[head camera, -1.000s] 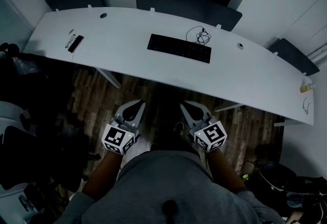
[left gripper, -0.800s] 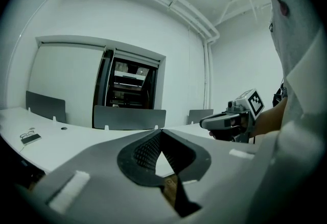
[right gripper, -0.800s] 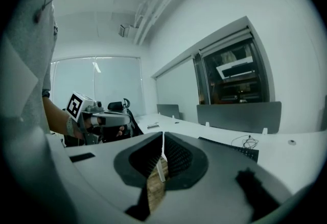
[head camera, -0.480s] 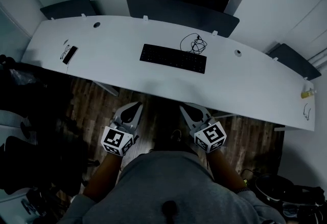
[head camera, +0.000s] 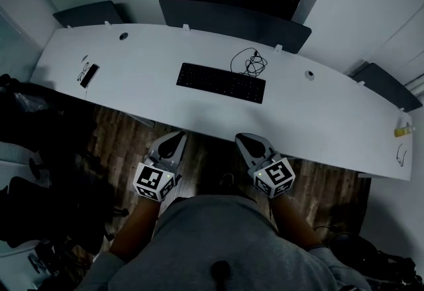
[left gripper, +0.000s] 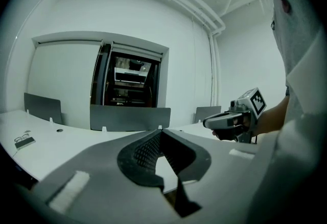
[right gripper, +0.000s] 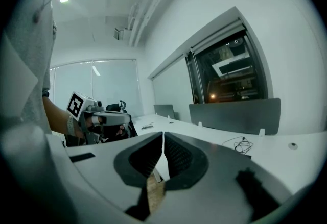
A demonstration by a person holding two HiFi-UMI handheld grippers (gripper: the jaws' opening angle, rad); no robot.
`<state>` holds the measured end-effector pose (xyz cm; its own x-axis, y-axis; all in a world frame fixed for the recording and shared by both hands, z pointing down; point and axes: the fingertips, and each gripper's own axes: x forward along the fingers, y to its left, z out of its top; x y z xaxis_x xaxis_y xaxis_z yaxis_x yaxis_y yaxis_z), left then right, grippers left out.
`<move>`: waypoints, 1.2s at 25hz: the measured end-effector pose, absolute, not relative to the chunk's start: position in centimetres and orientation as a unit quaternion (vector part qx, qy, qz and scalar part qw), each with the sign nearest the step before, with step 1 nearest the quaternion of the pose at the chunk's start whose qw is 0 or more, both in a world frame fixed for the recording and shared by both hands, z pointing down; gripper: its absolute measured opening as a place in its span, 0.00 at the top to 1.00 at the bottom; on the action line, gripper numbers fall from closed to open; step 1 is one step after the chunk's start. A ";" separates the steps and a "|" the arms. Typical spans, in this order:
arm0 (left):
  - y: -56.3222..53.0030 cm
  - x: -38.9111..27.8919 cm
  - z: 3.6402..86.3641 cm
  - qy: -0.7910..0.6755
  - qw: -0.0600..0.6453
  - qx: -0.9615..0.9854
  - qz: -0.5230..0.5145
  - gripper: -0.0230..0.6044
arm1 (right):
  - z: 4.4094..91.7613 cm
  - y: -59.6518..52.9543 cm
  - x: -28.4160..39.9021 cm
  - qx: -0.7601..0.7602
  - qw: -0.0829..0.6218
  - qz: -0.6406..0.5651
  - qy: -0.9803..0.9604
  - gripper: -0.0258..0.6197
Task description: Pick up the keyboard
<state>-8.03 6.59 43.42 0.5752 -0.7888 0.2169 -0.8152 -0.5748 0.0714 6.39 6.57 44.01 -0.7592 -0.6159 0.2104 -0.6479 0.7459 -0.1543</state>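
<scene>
Head view: the keyboard (head camera: pixel 220 83) lies flat near the middle of the white desk (head camera: pixel 318 117), parallel to its near edge. A coiled cable (head camera: pixel 250 61) sits just behind the keyboard's right end, and a phone (head camera: pixel 89 75) rests well apart at the desk's left end. We note the left gripper (head camera: pixel 177 134) and right gripper (head camera: pixel 240 138) held side by side over the wooden floor (head camera: pixel 119 144), short of the desk edge and clear of the keyboard.

Left gripper view: the jaws are pressed together with nothing between them. The right gripper shows to the side, over the desk edge.

Right gripper view: these jaws are likewise closed and empty. A dark sliver beside the cable may be the keyboard's edge, but we cannot confirm this from so low an angle.
</scene>
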 end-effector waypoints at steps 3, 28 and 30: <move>5.7 -6.9 43.8 -0.456 0.079 0.882 0.086 0.96 | 44.5 5.5 7.5 0.334 0.076 0.110 -0.933 0.93; -2.8 -6.4 46.8 -0.446 0.100 0.883 0.108 0.96 | 46.7 -2.3 10.2 0.361 0.098 0.126 -0.919 0.93; -4.2 -6.8 47.2 -0.437 0.101 0.887 0.111 0.96 | 46.8 -3.3 9.8 0.369 0.102 0.129 -0.915 0.93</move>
